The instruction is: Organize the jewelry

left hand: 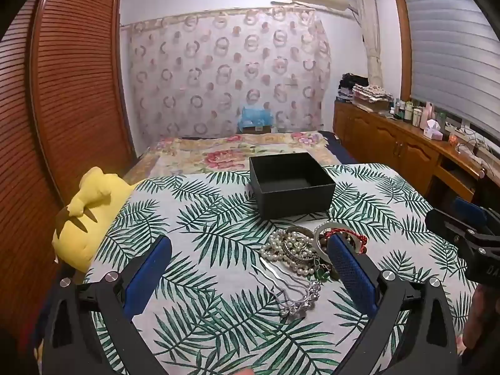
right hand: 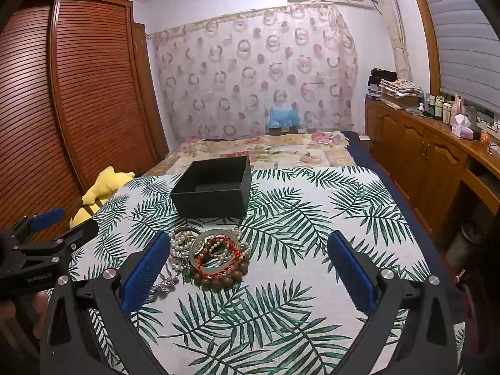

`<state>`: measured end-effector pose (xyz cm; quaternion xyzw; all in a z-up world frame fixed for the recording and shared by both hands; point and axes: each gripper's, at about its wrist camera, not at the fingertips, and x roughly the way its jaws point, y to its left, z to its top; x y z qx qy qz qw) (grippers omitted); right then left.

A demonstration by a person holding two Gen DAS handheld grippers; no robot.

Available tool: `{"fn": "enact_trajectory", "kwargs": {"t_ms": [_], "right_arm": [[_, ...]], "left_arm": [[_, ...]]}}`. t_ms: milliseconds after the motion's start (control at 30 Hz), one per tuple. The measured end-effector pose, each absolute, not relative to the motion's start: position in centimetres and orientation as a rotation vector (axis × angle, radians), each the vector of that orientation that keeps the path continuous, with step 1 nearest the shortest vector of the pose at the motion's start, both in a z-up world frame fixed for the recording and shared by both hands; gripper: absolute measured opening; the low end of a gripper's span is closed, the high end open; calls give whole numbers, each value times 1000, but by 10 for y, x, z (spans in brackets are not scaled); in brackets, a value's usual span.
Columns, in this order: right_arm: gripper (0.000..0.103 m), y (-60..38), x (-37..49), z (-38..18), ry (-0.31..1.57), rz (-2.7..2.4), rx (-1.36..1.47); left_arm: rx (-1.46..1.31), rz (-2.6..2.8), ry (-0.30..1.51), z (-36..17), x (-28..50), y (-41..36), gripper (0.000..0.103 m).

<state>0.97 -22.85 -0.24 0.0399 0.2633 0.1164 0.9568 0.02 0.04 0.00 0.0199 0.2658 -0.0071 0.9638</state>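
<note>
both grippers spread wide over the leaf-print cloth, nothing held

left gripper [left hand: 250, 268] jaws apart: the jewelry pile [left hand: 307, 251] lies by its right finger, a silver hair comb [left hand: 290, 290] between the jaws, the black box [left hand: 292, 184] beyond the tips. right gripper [right hand: 248, 264] jaws apart: the pile [right hand: 212, 254] sits just inside its left finger, the box [right hand: 214, 187] ahead and left.

Jewelry pile [left hand: 307, 251] on table [left hand: 218, 328]; box [left hand: 290, 184] behind

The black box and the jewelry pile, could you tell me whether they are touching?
Apart. The right wrist view shows a strip of leaf-print cloth between the black box and the jewelry pile; the left wrist view shows the same gap.
</note>
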Motion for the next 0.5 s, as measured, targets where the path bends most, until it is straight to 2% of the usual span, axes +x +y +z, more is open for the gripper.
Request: {"fn": "enact_trajectory", "kwargs": {"t_ms": [500], "right_arm": [[101, -226, 8, 1, 524, 236, 75]], "left_arm": [[46, -13, 531, 0, 0, 1, 97]]}}
